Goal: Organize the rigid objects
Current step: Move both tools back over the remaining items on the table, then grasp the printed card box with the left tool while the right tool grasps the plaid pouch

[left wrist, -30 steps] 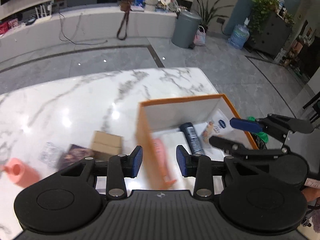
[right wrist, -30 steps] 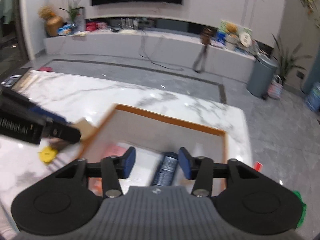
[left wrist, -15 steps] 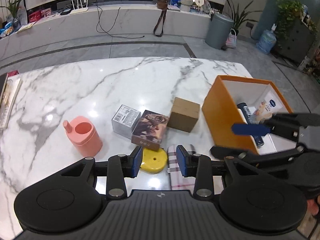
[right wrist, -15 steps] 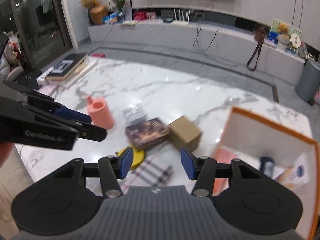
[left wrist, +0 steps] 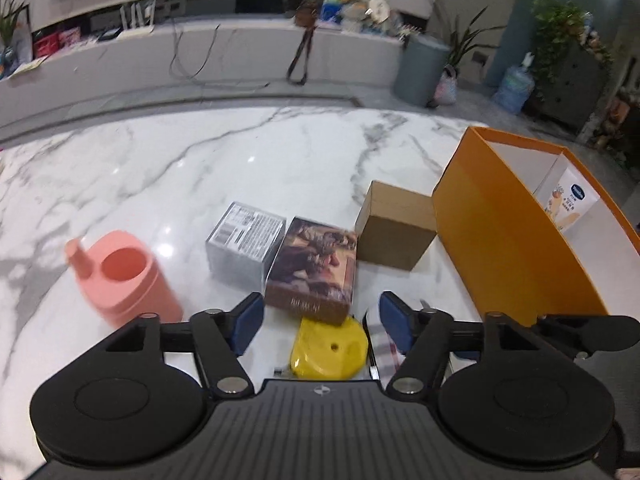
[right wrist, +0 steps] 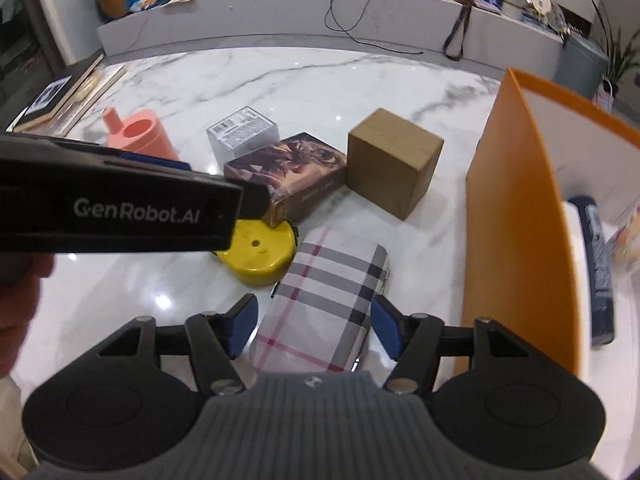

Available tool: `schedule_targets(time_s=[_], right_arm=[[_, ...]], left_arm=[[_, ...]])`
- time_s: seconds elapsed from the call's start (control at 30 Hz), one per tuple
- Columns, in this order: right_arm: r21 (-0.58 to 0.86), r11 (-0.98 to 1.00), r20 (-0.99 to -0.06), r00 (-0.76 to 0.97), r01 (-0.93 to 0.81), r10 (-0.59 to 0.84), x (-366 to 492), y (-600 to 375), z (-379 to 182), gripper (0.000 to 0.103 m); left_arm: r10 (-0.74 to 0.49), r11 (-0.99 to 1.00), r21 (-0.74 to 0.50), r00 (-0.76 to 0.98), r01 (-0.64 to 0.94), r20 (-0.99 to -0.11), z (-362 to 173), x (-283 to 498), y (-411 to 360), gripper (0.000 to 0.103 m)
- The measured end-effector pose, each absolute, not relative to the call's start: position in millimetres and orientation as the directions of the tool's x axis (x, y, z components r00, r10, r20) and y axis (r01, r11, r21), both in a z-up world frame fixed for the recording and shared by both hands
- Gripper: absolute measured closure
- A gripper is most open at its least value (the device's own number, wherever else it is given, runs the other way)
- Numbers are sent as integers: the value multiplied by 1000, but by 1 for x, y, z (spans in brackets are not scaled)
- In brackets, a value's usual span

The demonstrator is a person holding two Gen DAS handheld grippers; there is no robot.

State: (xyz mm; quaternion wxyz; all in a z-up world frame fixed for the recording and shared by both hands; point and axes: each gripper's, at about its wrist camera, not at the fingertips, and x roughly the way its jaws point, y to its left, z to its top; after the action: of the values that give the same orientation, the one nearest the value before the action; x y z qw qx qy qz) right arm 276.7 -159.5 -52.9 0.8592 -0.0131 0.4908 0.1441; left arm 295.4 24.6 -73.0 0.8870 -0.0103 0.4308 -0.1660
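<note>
Left gripper (left wrist: 321, 322) over the marble tabletop (left wrist: 240, 160), jaws spread wide, just been opening; nothing pinched. Yellow disc (left wrist: 330, 346) and the near edge of the picture box (left wrist: 314, 266) show in the gap, below the pads. The gripper body cuts off the disc's near half.

Right gripper (right wrist: 312, 326): jaws spread, just been opening, standing either side of the plaid case (right wrist: 328, 300). Pads close to the case's sides; contact cannot be confirmed, a sliver of tabletop shows at each pad. Case's near end hidden under the gripper body.

Layout, right wrist view, clock directions from the plaid case:
- yellow disc (right wrist: 260, 256) at 10, just beside the case
- picture box (right wrist: 288, 176) at 11, its corner over the disc's rim
- clear box (right wrist: 242, 136) behind the picture box, touching or nearly so
- pink cup (right wrist: 140, 136) at 10, farther out, partly hidden by the left gripper's arm (right wrist: 120, 208)
- brown box (right wrist: 394, 166) at 1, just beside the picture box
- orange bin (right wrist: 520, 216) at 3, blurred; its far side runs out of frame

Inside the bin: a dark tube (right wrist: 596, 264) lying flat and a pale packet (right wrist: 626, 240), blurred, print unreadable. In the left wrist view the bin wall (left wrist: 508, 236) hides the tube; only the packet (left wrist: 568, 204) shows.

A hand shows at the left edge of the right wrist view, blurred.
</note>
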Motion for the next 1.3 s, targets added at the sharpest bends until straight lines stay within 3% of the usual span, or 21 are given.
schedule_targets(time_s=[0.1,0.4,0.57,0.73,0.93,1.3], right_arm=[[133,963,-843,485,-234,235,279,-162,-61,30],[179,958,-845,465,-223,266,285,-166,-75,23],[119,962,-844,486,-247,229,282,-159,-76,24],[94,959,-842,492,-268,220,280,-158,-77,30],[124,962,-843,486,-241,231,284,-164,-76,34],[97,952,-846,480,-291,233,258,-163,-75,35]], left_arm=[[-303,943,-149,577,299,-759,-85,302,23,21],[-247,940,-33,611,339,-752,-103,310,8,21],[-273,937,-61,610,345,-744,-105,312,12,35],[-256,948,-69,617,309,-744,-100,309,16,36],[-263,963,-180,573,198,-776,-82,302,35,36],[-68,998,-66,485,20,-872,-58,243,51,37]])
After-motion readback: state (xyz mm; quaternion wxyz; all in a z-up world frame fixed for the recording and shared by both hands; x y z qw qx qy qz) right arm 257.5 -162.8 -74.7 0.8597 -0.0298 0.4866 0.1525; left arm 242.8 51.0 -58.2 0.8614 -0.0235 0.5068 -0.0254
